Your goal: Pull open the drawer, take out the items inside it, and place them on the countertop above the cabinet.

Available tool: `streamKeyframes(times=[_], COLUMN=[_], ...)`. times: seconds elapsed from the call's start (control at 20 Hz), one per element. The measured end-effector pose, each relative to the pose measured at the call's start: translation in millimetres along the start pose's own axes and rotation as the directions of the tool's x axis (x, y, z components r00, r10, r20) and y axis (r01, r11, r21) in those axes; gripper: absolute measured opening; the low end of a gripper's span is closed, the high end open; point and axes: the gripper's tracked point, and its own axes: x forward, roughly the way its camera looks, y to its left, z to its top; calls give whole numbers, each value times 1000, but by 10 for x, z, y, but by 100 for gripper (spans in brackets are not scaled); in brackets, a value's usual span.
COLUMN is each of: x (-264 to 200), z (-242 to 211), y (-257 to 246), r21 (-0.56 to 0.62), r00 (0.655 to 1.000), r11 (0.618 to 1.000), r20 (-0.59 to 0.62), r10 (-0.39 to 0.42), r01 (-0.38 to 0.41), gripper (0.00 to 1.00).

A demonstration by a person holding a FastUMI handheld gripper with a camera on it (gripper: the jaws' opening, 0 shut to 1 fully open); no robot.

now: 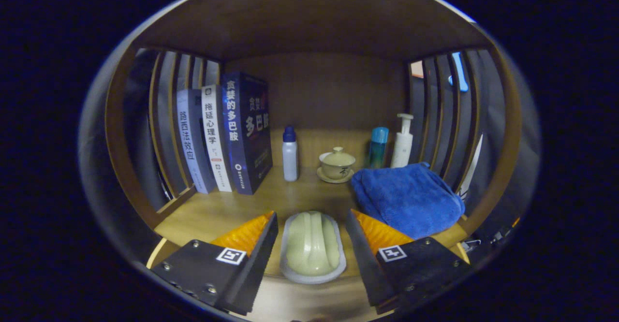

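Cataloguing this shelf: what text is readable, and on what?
"路西法效应": pale book, on its spine.
"拖延心理学": white book, on its spine.
"贪婪的多巴胺": dark blue book, on its spine.
Lidded cup, its mark: too blurred.
Gripper, open around the pale green item: square markers, no words.

Dim warm light, sharp centre, fisheye-bowed edges

We see warm brown wood on the shelf (227, 211). At twelve o'clock from the tongs (312, 244) lies a pale green soap (312, 247) in a white dish (290, 264). At two o'clock sits a bright blue towel (408, 198). Beyond stand a white bottle with a blue cap (289, 155), a beige lidded cup (337, 163), a teal bottle (378, 147), a white pump bottle (402, 143), and dark blue and white books (227, 136) at ten o'clock.
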Motion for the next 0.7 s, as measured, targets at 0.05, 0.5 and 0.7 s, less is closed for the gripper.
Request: streamKeyframes(times=[0.05,0.5,0.7], x=[-96,-1197,-1620], z=[18,-89,-367], y=[-3,-81,-135], r21=[-3,-28,-16], r00=[1000,982,976], r11=[1000,1000,1000], r20=[21,191,218], r10=[-4,-6,-22], r01=[5,12,26], gripper=[84,99,98])
